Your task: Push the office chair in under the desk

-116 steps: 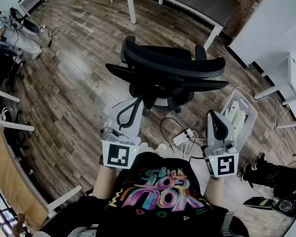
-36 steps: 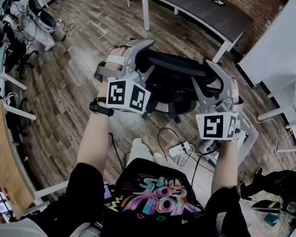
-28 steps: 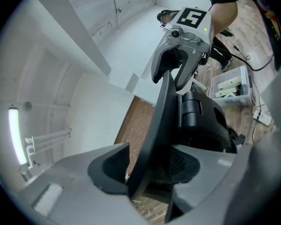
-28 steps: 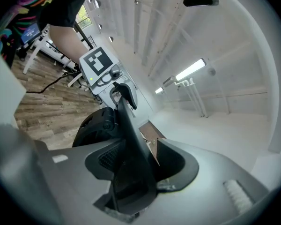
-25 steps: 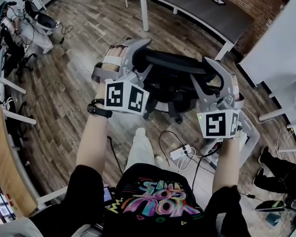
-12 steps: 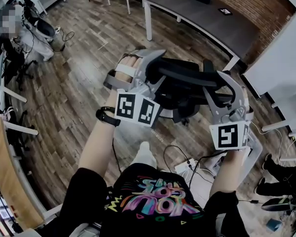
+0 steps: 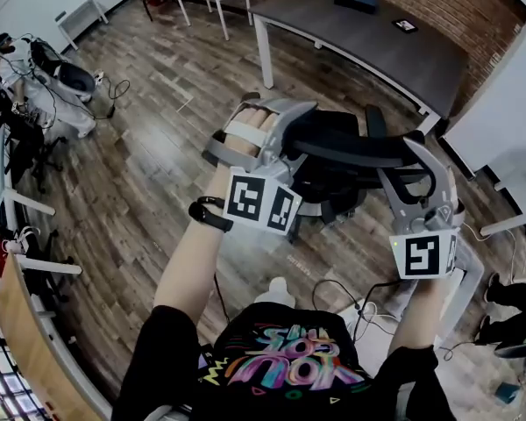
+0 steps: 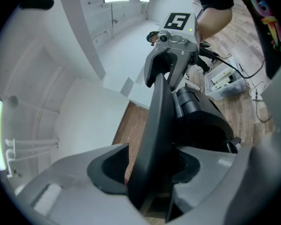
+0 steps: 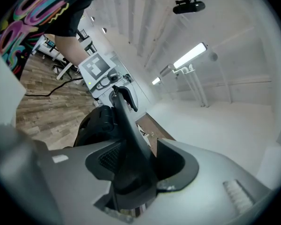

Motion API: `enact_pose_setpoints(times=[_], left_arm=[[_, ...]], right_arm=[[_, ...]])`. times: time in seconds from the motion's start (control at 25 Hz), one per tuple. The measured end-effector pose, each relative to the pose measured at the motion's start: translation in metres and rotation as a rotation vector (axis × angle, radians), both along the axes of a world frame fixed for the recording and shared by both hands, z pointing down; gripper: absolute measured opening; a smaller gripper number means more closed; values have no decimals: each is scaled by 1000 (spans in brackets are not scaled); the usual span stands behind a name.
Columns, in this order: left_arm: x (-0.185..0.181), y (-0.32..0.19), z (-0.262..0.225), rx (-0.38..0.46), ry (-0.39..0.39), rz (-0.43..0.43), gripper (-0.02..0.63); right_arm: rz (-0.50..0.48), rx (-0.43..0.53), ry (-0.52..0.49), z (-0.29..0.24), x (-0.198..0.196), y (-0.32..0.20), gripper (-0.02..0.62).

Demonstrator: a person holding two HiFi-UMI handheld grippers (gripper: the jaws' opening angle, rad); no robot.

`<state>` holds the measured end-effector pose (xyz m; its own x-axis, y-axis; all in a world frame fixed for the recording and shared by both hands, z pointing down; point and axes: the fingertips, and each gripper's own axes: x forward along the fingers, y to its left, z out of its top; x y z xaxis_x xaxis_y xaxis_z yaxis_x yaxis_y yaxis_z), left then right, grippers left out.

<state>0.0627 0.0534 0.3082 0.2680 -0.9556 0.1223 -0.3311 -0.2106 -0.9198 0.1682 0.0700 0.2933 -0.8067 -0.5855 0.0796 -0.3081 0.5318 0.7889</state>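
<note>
The black office chair (image 7: 333,178) stands on the wood floor just in front of the dark desk (image 7: 386,55), its back toward me. My left gripper (image 7: 300,132) is shut on the left end of the backrest's curved top bar (image 7: 355,152); my right gripper (image 7: 418,163) is shut on the right end. In the left gripper view the bar (image 8: 155,121) runs up out of the left gripper (image 8: 150,170) to the right gripper (image 8: 171,62). In the right gripper view the bar (image 9: 127,125) fills the right gripper (image 9: 135,168) and leads to the left gripper (image 9: 118,92).
A dark box (image 7: 355,0) and a small tablet (image 7: 405,25) lie on the desk. A white plastic bin (image 7: 470,274) and a power strip with cables (image 7: 368,310) sit on the floor at right. Other chairs (image 7: 61,77) and white desk legs (image 7: 22,204) stand at left.
Both grippers, first low and apart from the chair, took hold of its top bar. Over the last second they and the chair moved toward the desk, with the grip unchanged.
</note>
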Motion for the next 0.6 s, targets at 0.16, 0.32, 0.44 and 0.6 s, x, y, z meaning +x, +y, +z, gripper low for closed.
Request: enact_pose_setpoints(times=[0.16,0.32,0.44,0.6], left_arm=[[-14,-21,-3,28,-23,28,185],[-20,-42,-1,40,-15,40,171],[-28,-55,0,40,-7,45,172],[-40,-76,-6,49,3,53,172]], right_arm=[[-1,-17,-8,-4,-17,-29,201],[34,-44,13,3,-23,-54,199],[33,-39,6,4,-32,-67,200],[31,-31,-5,-1,-44,-86,201]])
